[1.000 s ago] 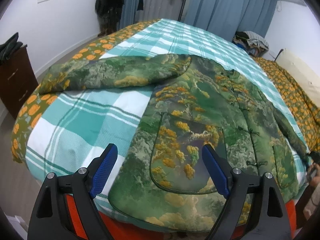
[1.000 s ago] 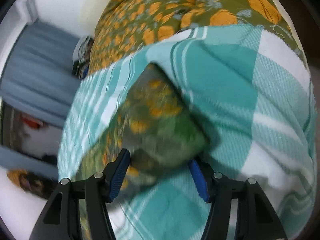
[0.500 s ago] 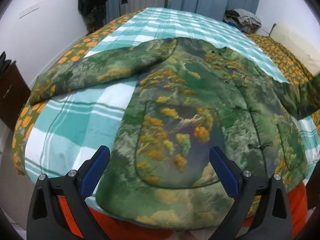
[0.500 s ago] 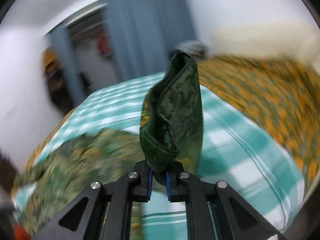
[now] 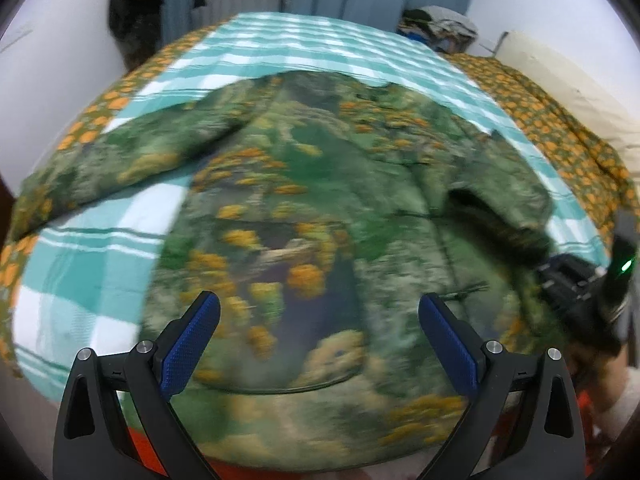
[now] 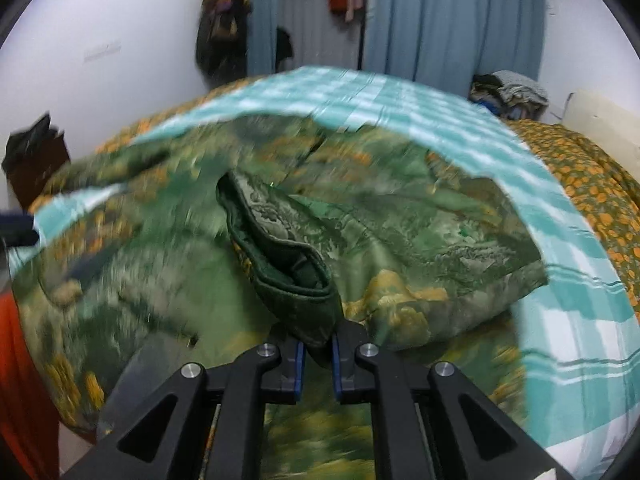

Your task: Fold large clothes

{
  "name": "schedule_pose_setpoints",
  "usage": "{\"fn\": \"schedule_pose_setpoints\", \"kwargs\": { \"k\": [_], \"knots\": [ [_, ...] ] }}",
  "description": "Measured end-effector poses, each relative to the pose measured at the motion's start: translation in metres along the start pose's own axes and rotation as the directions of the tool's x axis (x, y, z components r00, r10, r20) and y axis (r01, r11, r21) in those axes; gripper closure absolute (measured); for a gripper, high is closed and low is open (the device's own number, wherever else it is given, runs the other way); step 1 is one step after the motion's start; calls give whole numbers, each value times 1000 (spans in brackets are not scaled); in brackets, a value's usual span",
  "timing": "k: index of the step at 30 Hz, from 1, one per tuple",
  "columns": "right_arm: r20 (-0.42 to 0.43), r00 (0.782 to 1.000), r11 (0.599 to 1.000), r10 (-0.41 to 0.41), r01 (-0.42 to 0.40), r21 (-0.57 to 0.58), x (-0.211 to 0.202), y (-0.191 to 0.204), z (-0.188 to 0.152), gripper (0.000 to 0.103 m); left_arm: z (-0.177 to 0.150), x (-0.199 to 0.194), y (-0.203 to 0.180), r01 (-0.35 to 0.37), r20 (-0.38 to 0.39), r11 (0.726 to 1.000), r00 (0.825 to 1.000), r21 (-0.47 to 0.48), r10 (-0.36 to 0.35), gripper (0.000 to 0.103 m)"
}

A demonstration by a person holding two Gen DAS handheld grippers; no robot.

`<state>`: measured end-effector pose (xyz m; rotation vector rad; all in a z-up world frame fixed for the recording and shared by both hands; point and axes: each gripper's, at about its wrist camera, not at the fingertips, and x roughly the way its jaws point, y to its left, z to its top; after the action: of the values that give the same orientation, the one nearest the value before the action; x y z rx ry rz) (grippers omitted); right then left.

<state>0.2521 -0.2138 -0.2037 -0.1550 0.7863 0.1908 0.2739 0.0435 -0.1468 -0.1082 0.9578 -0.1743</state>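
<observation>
A large green jacket with orange flower print (image 5: 304, 216) lies front up on a bed with a teal checked blanket (image 5: 80, 264). Its left sleeve (image 5: 120, 160) stretches out to the left. My left gripper (image 5: 320, 332) is open and empty above the jacket's hem and pocket. My right gripper (image 6: 318, 354) is shut on the cuff of the right sleeve (image 6: 296, 276), which is folded in over the jacket's front (image 6: 160, 280). The right gripper also shows in the left wrist view (image 5: 576, 288), at the right edge over the jacket.
An orange-flowered quilt (image 5: 552, 120) covers the bed's right side. Blue curtains (image 6: 440, 20) and hanging clothes (image 6: 220, 20) stand at the far wall. A clothes pile (image 6: 508, 88) sits at the bed's far right corner. A dark cabinet (image 6: 32, 160) stands at the left.
My right gripper closed on the right sleeve's cuff, lifted it, and has carried it left over the jacket's front. My left gripper moved a little closer over the hem, still open.
</observation>
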Motion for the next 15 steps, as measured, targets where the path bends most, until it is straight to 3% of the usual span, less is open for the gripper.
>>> {"fn": "schedule_pose_setpoints", "kwargs": {
  "k": [2,4,5,6,11,13,14,15],
  "knots": [
    [-7,1000,1000,-3,3,-9,0,5,-7,86,6,5,-14,69,-18,998,997,3,-69,4],
    [-44,998,999,42,-42,-5,0,5,-10,61,15,13,-32,146,-45,989,988,12,-145,3],
    [-53,996,998,66,-66,1,-2,0,-10,40,19,19,-42,188,-63,982,980,18,-186,3],
    [-53,995,996,85,-85,8,-6,-1,-12,34,24,26,-54,227,-85,974,971,23,-225,3],
    [-45,995,993,86,-82,83,-35,-17,-29,34,38,62,-110,367,-198,929,915,47,-352,4],
    [-43,995,986,85,-78,147,-49,-30,-39,34,40,82,-129,371,-236,927,906,51,-350,6],
    [-43,996,983,84,-76,170,-54,-35,-41,34,39,92,-135,366,-255,930,904,43,-344,9],
    [-41,996,978,84,-74,194,-59,-40,-46,34,39,104,-141,362,-281,932,897,22,-342,21]
  ]
}}
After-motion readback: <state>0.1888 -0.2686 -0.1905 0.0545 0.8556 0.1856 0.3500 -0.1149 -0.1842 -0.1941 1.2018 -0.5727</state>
